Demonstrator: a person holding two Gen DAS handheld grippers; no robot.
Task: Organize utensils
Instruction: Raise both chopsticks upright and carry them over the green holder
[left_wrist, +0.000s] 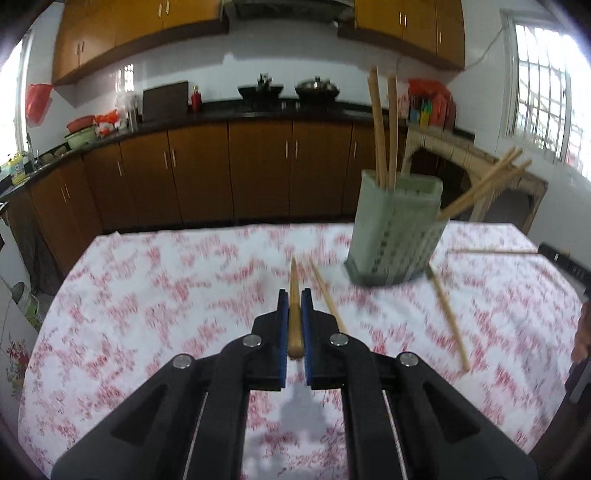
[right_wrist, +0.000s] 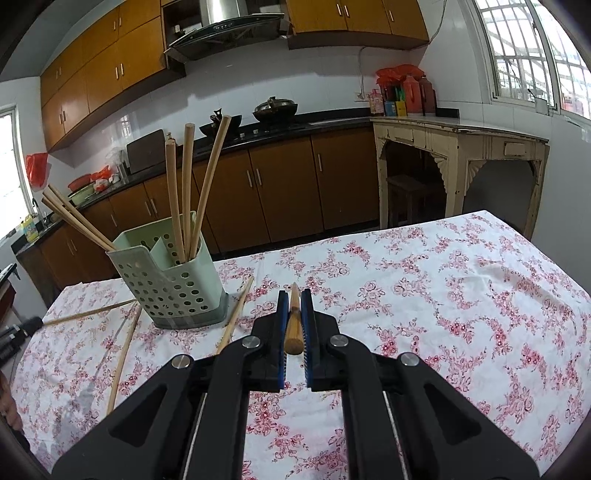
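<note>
My left gripper (left_wrist: 294, 294) is shut on a wooden chopstick (left_wrist: 294, 325) that lies lengthwise between its blue pads, above the table. Ahead and to its right stands a green perforated utensil holder (left_wrist: 395, 229) with several chopsticks upright or leaning in it. Loose chopsticks lie on the cloth: one beside the gripper (left_wrist: 327, 295), one near the holder's base (left_wrist: 448, 321). My right gripper (right_wrist: 294, 294) is also shut on a chopstick (right_wrist: 293, 325), with the holder (right_wrist: 173, 284) to its left. More loose chopsticks (right_wrist: 236, 314) (right_wrist: 123, 347) lie around the holder.
The table carries a white cloth with pink flowers (right_wrist: 443, 295). Behind it run brown kitchen cabinets (left_wrist: 258, 170) and a dark counter with pots. A worn cream side table (right_wrist: 458, 147) stands at the right, below a window.
</note>
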